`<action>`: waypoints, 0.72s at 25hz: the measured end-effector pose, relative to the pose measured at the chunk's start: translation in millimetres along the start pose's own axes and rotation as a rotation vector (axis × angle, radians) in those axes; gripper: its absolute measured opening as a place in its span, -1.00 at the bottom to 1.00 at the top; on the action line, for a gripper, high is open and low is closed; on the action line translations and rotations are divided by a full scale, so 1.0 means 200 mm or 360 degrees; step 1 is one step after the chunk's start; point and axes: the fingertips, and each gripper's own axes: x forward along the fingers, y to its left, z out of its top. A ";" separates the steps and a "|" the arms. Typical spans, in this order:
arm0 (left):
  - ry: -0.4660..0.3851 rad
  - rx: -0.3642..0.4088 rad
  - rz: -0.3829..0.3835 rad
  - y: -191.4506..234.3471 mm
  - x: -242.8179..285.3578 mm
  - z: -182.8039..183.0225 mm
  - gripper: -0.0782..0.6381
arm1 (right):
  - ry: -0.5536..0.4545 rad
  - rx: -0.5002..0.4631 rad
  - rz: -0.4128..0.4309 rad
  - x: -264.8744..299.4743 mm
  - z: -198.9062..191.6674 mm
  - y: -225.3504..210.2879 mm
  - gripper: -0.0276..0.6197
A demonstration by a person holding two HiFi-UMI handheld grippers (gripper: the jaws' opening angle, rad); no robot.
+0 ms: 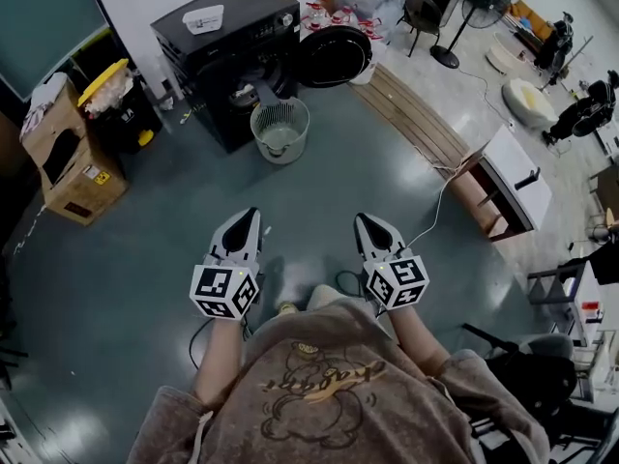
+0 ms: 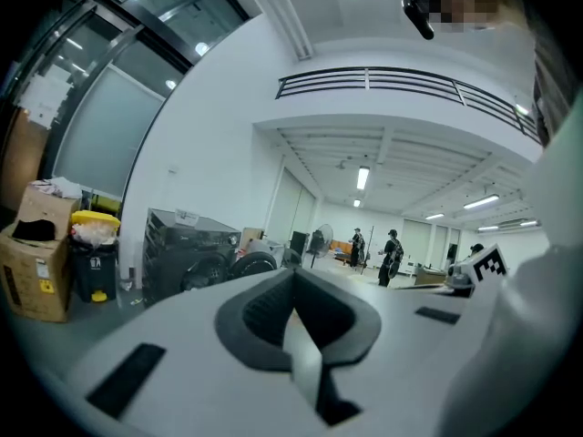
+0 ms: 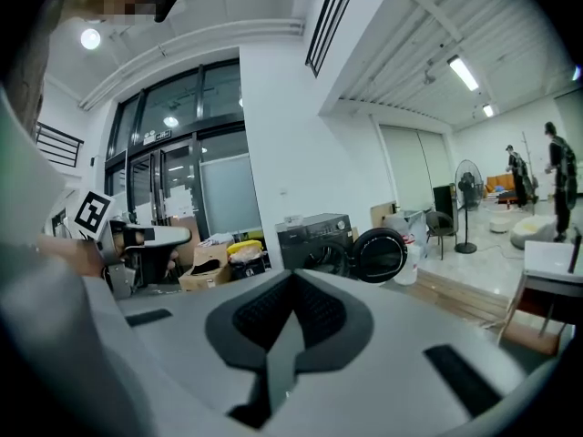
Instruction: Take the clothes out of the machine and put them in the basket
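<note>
In the head view the left gripper [image 1: 252, 217] and right gripper [image 1: 364, 220] are held side by side near the person [image 1: 319, 394], well apart from the black machine [image 1: 232, 61] at the far side, its door [image 1: 334, 56] swung open and the white basket [image 1: 280, 129] set just in front. In the left gripper view the jaws are seen pressed together, empty. Same deal in the right gripper view: jaws closed on nothing, and the clothes can't be made out in the dark drum.

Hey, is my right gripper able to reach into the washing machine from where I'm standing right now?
Probably not yet. The right gripper is far back, and a broad stretch of floor separates it from the washing machine. Its door stands open, so stepping closer should do.
</note>
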 end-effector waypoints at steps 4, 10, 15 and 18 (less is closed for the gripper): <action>0.0013 0.0008 -0.0019 0.05 0.05 0.00 -0.77 | 0.0006 0.0020 -0.0042 0.06 -0.01 -0.02 -0.95; 0.0043 0.0029 -0.0030 0.16 0.23 0.00 -0.77 | 0.0003 0.0019 -0.0055 0.27 0.03 -0.10 -0.95; 0.0046 0.0003 -0.0034 0.29 0.47 0.06 -0.77 | -0.0001 0.0024 -0.0010 0.54 0.09 -0.19 -0.95; 0.0054 0.0014 -0.0019 0.35 0.65 0.10 -0.77 | 0.0002 0.0032 0.0004 0.69 0.15 -0.31 -0.95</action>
